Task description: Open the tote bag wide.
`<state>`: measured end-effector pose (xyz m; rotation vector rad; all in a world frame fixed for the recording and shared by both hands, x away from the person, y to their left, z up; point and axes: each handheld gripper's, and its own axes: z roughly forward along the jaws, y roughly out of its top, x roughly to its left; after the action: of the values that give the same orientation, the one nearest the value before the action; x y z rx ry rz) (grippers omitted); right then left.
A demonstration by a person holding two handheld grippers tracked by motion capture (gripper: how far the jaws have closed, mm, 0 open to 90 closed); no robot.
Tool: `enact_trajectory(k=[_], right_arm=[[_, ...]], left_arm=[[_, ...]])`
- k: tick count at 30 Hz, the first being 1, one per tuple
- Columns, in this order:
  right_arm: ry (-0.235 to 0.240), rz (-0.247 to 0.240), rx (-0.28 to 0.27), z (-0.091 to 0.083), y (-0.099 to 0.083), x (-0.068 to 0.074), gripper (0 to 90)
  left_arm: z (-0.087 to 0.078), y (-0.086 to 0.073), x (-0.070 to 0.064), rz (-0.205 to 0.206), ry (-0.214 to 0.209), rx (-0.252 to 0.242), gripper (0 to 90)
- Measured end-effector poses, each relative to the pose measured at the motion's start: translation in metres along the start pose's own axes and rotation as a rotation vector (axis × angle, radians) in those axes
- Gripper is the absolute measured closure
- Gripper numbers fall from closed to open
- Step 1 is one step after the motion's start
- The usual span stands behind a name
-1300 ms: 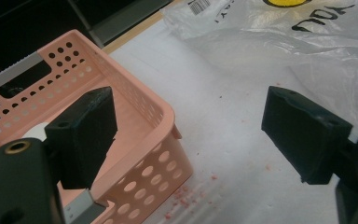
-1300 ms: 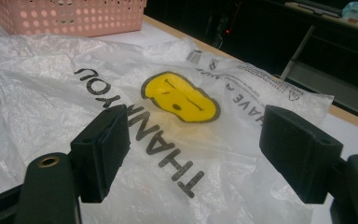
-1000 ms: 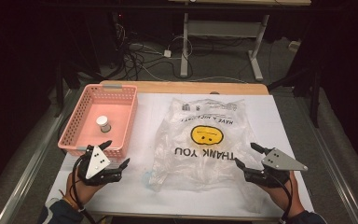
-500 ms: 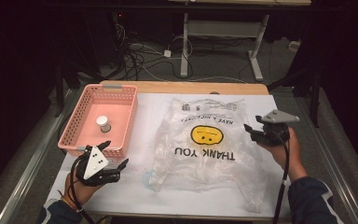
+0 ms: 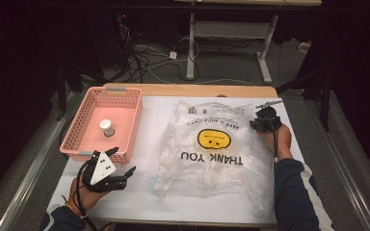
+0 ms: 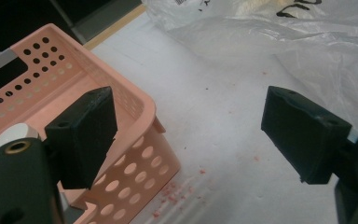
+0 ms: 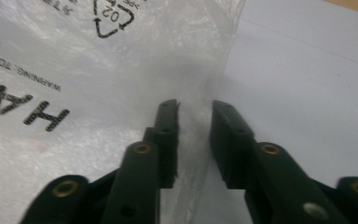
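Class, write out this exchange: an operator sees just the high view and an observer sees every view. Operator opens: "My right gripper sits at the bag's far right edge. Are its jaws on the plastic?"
Observer: The right gripper has a fold of the plastic bag between its jaws, with a narrow gap left.
Operator: And the left one?
Observer: The left gripper is wide open over bare table cover, beside the pink basket's corner.
Operator: Anything beneath it?
Observer: Small reddish crumbs lie by that corner.
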<state>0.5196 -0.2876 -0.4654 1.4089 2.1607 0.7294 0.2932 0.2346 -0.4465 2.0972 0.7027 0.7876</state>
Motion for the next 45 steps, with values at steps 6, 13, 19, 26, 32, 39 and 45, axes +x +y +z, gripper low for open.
enact_trajectory(k=[6,13,19,26,32,39,45], right_arm=[[-0.055,0.022,0.031,-0.003,-0.001,0.003,90.0],[-0.108,0.129,0.035,-0.017,-0.018,-0.005,90.0],[-0.082,0.104,0.028,-0.038,-0.041,0.001,88.6],[-0.012,0.116,-0.005,-0.065,-0.077,0.007,86.5],[0.059,0.08,-0.002,-0.086,-0.097,0.017,77.4],[0.084,0.022,-0.233,-0.133,-0.092,0.034,53.4],[0.22,-0.158,-0.34,-0.16,-0.077,0.083,50.1]], left_arm=[[0.0,0.001,-0.002,0.019,-0.012,0.002,18.1],[0.0,0.002,-0.004,0.039,-0.002,0.004,18.1],[-0.003,0.001,-0.004,0.041,0.006,-0.001,18.2],[-0.008,0.003,-0.005,0.038,0.029,-0.01,18.2],[-0.008,0.003,-0.005,0.033,0.04,-0.003,18.2],[-0.01,0.003,-0.003,0.003,0.042,-0.009,18.2],[-0.009,0.003,-0.003,-0.009,0.041,-0.005,18.3]])
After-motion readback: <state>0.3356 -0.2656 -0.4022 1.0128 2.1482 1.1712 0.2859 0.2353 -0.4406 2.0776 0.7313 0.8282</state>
